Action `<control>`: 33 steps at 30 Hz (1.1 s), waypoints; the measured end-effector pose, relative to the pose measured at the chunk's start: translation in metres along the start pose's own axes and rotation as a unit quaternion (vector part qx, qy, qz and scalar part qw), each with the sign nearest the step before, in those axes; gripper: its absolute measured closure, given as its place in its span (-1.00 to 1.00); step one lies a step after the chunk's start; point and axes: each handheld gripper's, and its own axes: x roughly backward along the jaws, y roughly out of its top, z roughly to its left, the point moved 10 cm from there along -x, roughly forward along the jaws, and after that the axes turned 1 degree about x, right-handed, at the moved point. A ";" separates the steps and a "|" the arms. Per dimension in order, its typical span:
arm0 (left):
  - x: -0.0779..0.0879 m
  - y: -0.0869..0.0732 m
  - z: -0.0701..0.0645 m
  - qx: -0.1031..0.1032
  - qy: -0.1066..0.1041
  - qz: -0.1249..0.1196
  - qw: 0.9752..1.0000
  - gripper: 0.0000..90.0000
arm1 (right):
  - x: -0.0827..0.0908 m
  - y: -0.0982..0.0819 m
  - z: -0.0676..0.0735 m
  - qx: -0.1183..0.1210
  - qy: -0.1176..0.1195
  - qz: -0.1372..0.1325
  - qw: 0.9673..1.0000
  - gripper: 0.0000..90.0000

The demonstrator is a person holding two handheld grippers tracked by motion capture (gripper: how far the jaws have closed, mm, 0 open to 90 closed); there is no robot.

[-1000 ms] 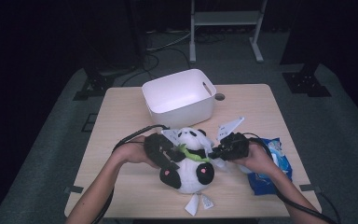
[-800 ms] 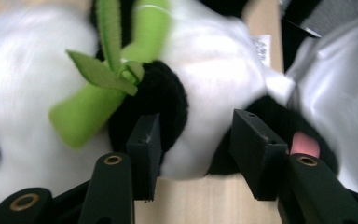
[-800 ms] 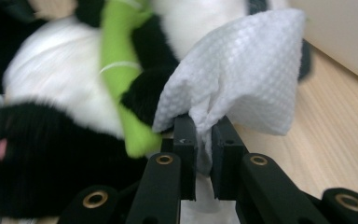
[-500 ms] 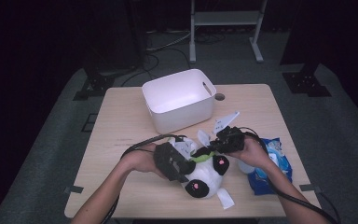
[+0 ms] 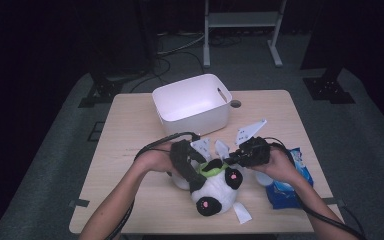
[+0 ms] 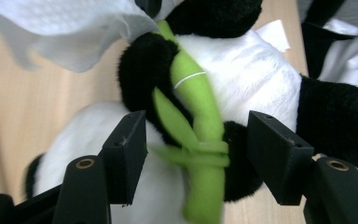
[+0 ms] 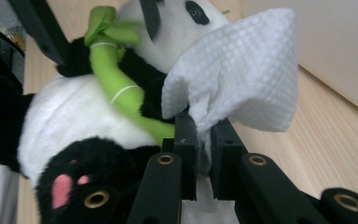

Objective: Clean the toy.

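- Pinching a white wipe (image 7: 242,79), the right gripper (image 7: 204,135) has its two black fingers (image 7: 185,140) pressed nearly together, the cloth fanning up and out above them toward one o'clock in the right gripper view.
- The left gripper (image 6: 196,161) has its fingers (image 6: 128,151) spread; its jaws have just been opening, and the pads stand clear of the toy on either side of a green bamboo stalk (image 6: 198,112) and a black paw.
- That stalk is sewn across the chest of a stuffed panda (image 5: 215,185), which lies on its back between the two grippers, its feet with pink soles pointing toward six o'clock on the table in the high view.
- The left hand (image 5: 155,160) sits at nine o'clock of the panda, the right hand (image 5: 277,165) at three o'clock.
- A blue packet (image 5: 287,182) lies under and just beyond the right hand, near the table's right edge.
- A white tub (image 5: 192,102) stands at twelve o'clock of the panda, near but apart from it.
- All of this rests on a pale wooden table (image 5: 125,135).
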 end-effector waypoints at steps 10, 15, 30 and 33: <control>-0.009 0.005 0.011 0.049 0.002 -0.024 0.998 0.49 | 0.016 0.007 0.006 0.003 0.003 -0.029 1.000 0.83; -0.008 0.011 0.020 0.065 0.030 -0.034 0.997 0.52 | 0.020 0.014 0.015 0.016 0.011 -0.040 0.999 0.83; -0.001 -0.001 0.049 0.109 0.106 -0.019 0.988 0.53 | 0.000 -0.016 0.023 -0.007 0.032 -0.023 0.999 0.83; 0.000 -0.003 0.050 0.112 0.108 -0.018 0.988 0.53 | -0.005 -0.026 0.023 -0.012 0.032 -0.016 0.999 0.83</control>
